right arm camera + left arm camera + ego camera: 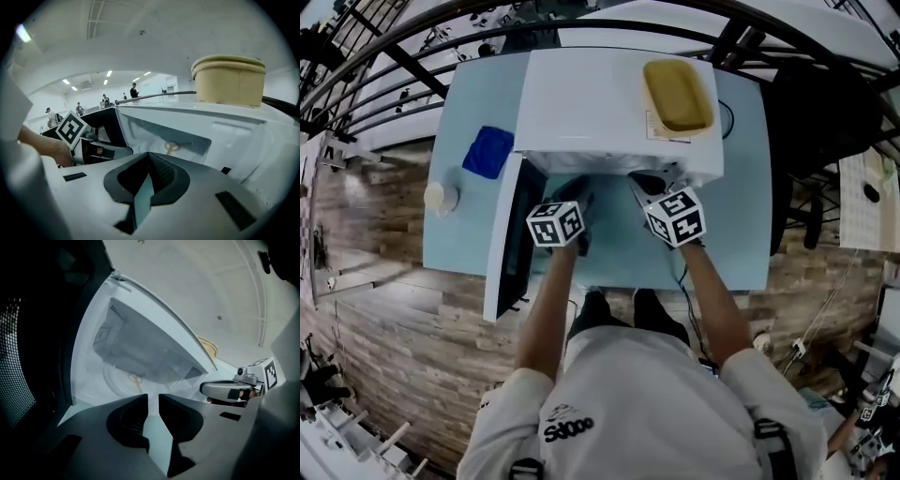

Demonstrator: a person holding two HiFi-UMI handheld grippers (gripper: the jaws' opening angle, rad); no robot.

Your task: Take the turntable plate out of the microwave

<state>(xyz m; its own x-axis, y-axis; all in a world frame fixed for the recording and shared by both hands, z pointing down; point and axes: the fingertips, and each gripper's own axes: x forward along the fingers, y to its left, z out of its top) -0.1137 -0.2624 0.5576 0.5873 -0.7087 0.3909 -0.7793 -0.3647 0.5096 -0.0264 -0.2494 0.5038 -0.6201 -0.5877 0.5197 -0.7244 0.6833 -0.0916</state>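
Two grippers: both hang side by side just before the open microwave, which stands on the bench; neither is inside yet.
Left gripper: jaws a narrow slit apart, with nothing between them.
Right gripper: jaws closed tip to tip, empty.
Plate: lies flat on the cavity floor, untouched; a yellowish hub shows through the glass at its middle.
Door: swung wide to the left, out of our path.
Step in hand: we judge it the approach, going in for the plate's near rim.
Jaws first: we should spread both well wider before the rim, since neither gap as it stands looks likely to take the glass.
Entry: go in low and level, under the cavity roof and over the sill.
Grip: take the near edge at two places well apart, so the plate cannot tip on one pinch.
Lift: raise it only enough to clear the hub, then draw it straight out and keep it flat.
Risk: the glass looks slick and likely heavy — a lopsided hold could swing it into the sill.
Tub: sits on the microwave's top — we'd best not jolt the oven.
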